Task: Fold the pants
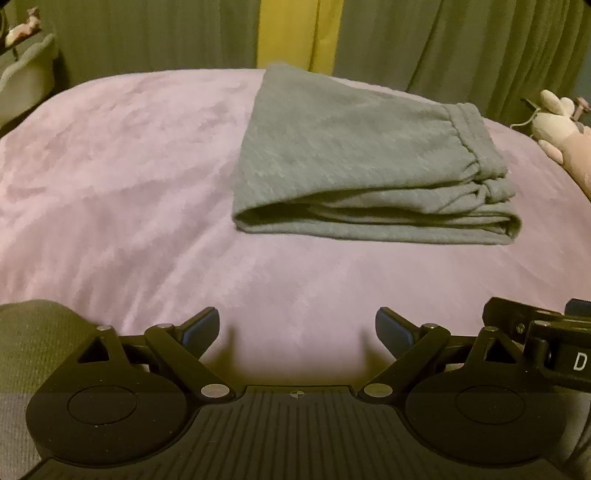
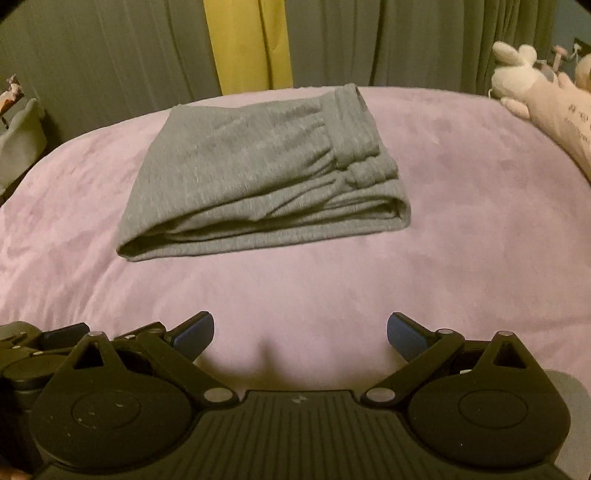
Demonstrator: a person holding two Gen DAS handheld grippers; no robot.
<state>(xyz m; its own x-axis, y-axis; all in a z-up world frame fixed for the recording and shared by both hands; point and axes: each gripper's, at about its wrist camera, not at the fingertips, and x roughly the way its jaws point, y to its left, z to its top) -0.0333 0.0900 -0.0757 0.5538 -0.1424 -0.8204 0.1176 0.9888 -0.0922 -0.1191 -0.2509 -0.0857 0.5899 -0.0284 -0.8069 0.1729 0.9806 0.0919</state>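
Note:
Grey pants [image 1: 354, 158] lie folded into a compact stack on the pink blanket [image 1: 122, 177], with the elastic waistband on top at the right side. In the right wrist view the same pants [image 2: 255, 177] sit centre-left on the blanket [image 2: 461, 221]. My left gripper [image 1: 295, 330] is open, held back near the bed's front edge, apart from the pants. My right gripper [image 2: 300, 334] is open too, with nothing between its fingers, also well short of the pants. Part of the right gripper shows at the left view's right edge.
Grey-green curtains with a yellow strip [image 1: 288, 33] hang behind the bed. A pale plush toy [image 2: 517, 74] lies at the right edge of the bed. A grey object [image 1: 22, 74] stands far left beyond the bed.

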